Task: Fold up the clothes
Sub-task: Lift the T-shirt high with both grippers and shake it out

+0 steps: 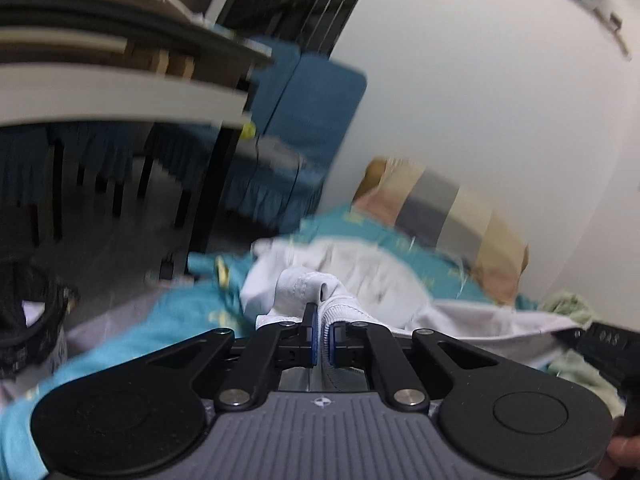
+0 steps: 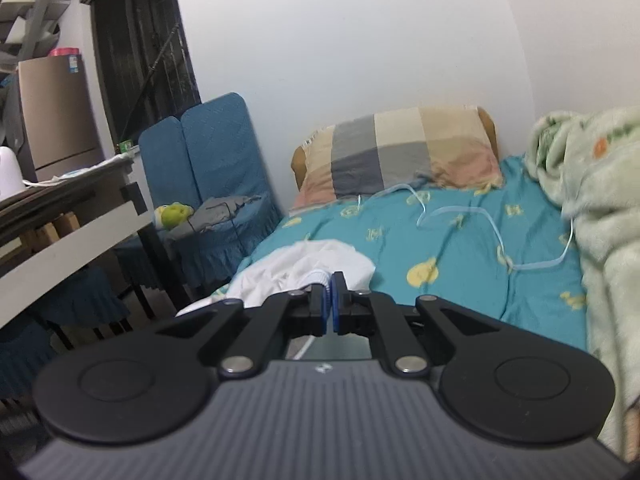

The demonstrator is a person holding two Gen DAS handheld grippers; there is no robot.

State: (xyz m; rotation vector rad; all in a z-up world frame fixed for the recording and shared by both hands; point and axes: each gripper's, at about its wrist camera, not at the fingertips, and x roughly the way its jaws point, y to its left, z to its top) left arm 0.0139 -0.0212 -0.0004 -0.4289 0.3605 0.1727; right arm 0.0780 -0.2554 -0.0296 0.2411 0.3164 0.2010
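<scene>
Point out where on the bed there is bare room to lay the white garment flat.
Bare sheet lies between the pillow, the green blanket and the white garment, crossed only by a thin light cord. The right side is crowded by the blanket, the near left edge by the garment both shut grippers pinch.

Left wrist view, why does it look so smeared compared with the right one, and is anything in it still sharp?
Left wrist view: motion blur streaks the desk, the blue chair and the pillow; only the left tool and the white garment pinched in it stay crisp. Right wrist view: mostly sharp, with the pillow and teal bedsheet clear, fisheye bending the walls, and flat, dim indoor light.
</scene>
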